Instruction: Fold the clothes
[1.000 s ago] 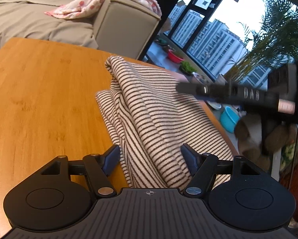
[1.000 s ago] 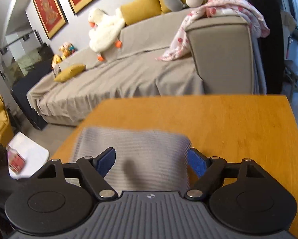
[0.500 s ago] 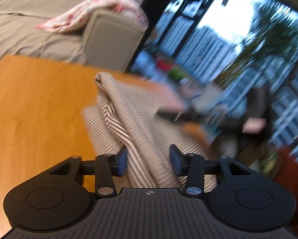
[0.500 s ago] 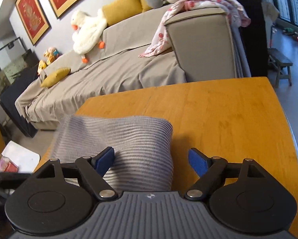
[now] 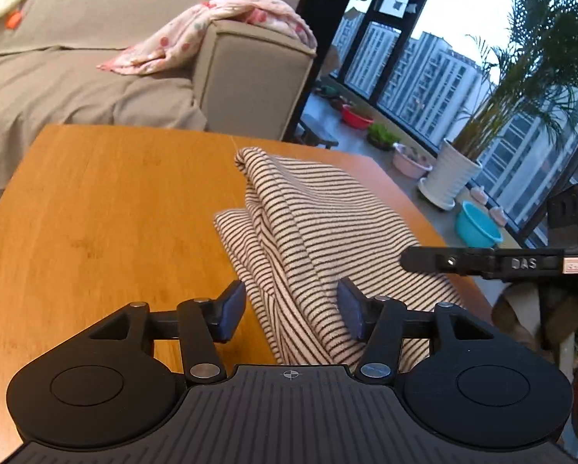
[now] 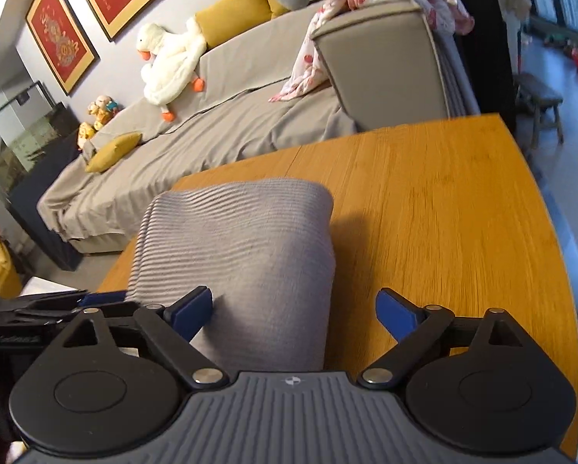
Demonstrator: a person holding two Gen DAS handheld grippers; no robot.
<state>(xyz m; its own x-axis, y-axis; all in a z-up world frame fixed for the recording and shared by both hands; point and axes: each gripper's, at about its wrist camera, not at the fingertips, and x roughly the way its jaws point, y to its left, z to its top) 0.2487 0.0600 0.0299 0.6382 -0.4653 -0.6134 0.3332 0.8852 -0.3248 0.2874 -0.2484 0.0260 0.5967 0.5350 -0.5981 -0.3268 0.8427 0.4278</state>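
- The grey fabric sofa (image 6: 227, 127) fills the room beyond the table, from nine to twelve o'clock in the right wrist view.
- The orange wooden table (image 5: 107, 224) carries the clothing.
- The folded garment with thin dark and cream stripes (image 5: 320, 228) lies on the table toward its three o'clock edge in the left wrist view; in the right wrist view it (image 6: 246, 247) looks grey, toward nine o'clock.
- The pink spotted blanket (image 5: 211, 27) drapes over the sofa arm at twelve o'clock.
- The left gripper (image 5: 291, 307) has its jaws opening, a ridge of the striped cloth between the pads, neither pad clearly pressing it.
- The right gripper (image 6: 294, 315) has its jaws opening wide, straddling the garment's near edge; its left pad (image 6: 194, 311) lies against the cloth, its right pad over bare wood.
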